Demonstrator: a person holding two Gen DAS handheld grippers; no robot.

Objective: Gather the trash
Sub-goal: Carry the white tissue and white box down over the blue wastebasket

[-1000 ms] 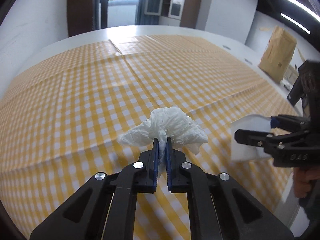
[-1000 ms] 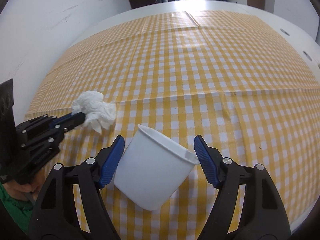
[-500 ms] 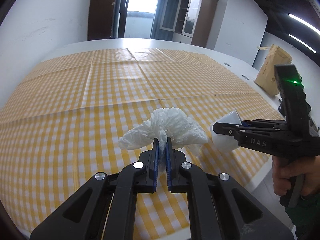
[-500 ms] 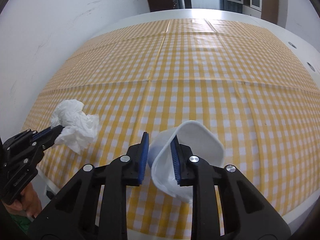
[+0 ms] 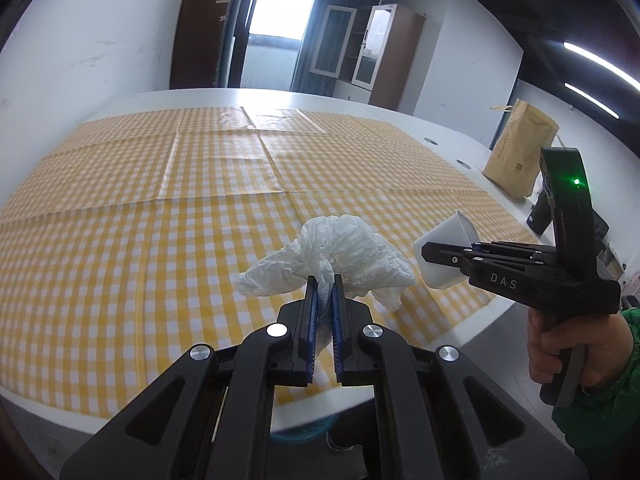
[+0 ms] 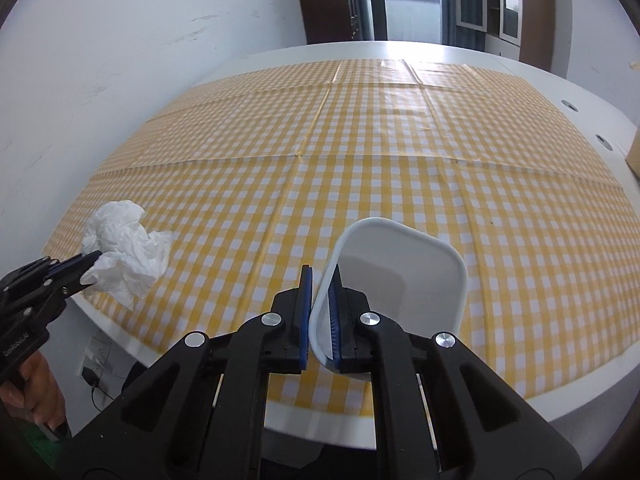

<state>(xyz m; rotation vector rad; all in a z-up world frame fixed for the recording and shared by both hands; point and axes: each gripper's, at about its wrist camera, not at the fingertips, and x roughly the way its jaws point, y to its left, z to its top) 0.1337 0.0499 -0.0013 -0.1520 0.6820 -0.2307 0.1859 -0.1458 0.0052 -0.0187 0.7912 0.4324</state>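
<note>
Left gripper [image 5: 325, 280] is clamped on a crumpled white tissue [image 5: 340, 256]. Blue pads [image 5: 313, 308] pinch a fold at its base; the rest of the wad bulges out ahead of the tips. The tissue is off the table, hanging over the near edge of the yellow checked tablecloth [image 5: 160, 240].

Right gripper [image 6: 320, 276] has just been closing and now pinches the wall of a white cup [image 6: 400, 276]: one pad [image 6: 306, 300] outside the wall, the other inside the mouth. The rim is squashed to a rounded square and the cup tilts, mouth facing up and away from the camera. It looks lifted clear of the cloth, near the table's front edge.

Left view: the right gripper comes in from 3 o'clock, cup at its tip, just beside the tissue but not touching it. A hand [image 5: 560, 352] with a green sleeve [image 5: 600, 392] holds its grip; a green light is lit on its body.
Right view: the left gripper sits at 9 o'clock with the tissue at its tip, well apart from the cup.

A brown paper bag [image 5: 516, 148] stands on the bare white table [image 5: 440, 128] at 2 o'clock in the left view, past the cloth edge. A cabinet [image 5: 372, 52] with glass doors is against the far wall at 12 to 1 o'clock.
</note>
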